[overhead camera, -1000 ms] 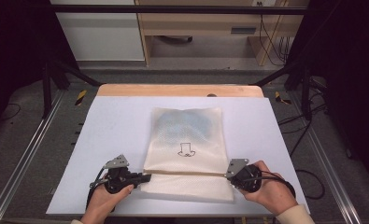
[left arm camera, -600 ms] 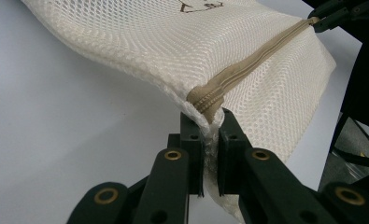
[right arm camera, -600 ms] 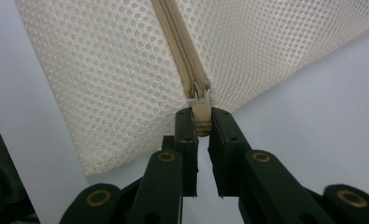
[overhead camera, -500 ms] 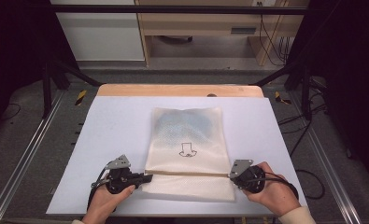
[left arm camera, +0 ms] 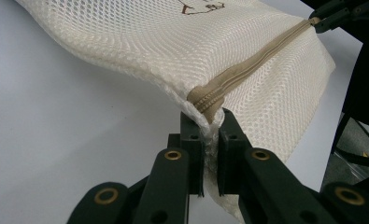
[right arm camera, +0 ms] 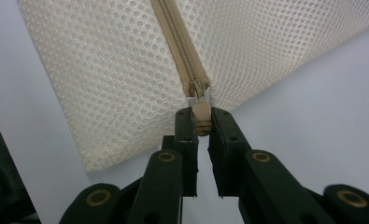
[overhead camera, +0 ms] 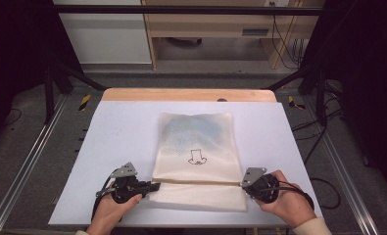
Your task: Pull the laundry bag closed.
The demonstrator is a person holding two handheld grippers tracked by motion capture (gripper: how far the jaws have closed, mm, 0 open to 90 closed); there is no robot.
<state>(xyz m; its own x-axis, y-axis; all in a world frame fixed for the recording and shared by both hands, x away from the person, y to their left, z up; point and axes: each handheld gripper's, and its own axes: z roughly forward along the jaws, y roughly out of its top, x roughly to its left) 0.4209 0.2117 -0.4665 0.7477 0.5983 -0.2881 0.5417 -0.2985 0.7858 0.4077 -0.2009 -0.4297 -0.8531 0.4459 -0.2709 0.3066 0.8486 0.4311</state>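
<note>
A cream mesh laundry bag (overhead camera: 196,152) with a small dark drawing on it lies flat in the middle of the pale table (overhead camera: 127,127); something bluish shows through its far half. A tan zipper (overhead camera: 201,182) runs across its near part. My left gripper (overhead camera: 155,186) is shut on the bag's left edge at the zipper's end (left arm camera: 205,100), mesh pinched between its jaws (left arm camera: 211,140). My right gripper (overhead camera: 242,184) is shut on the tan zipper pull (right arm camera: 202,117) at the bag's right edge, the slider (right arm camera: 198,88) just beyond its tips.
A wooden strip (overhead camera: 188,95) edges the table's far side. Metal frame rails (overhead camera: 29,161) run along both sides, with cables (overhead camera: 323,186) on the floor at right. Behind the table stands a wooden shelf unit (overhead camera: 215,29).
</note>
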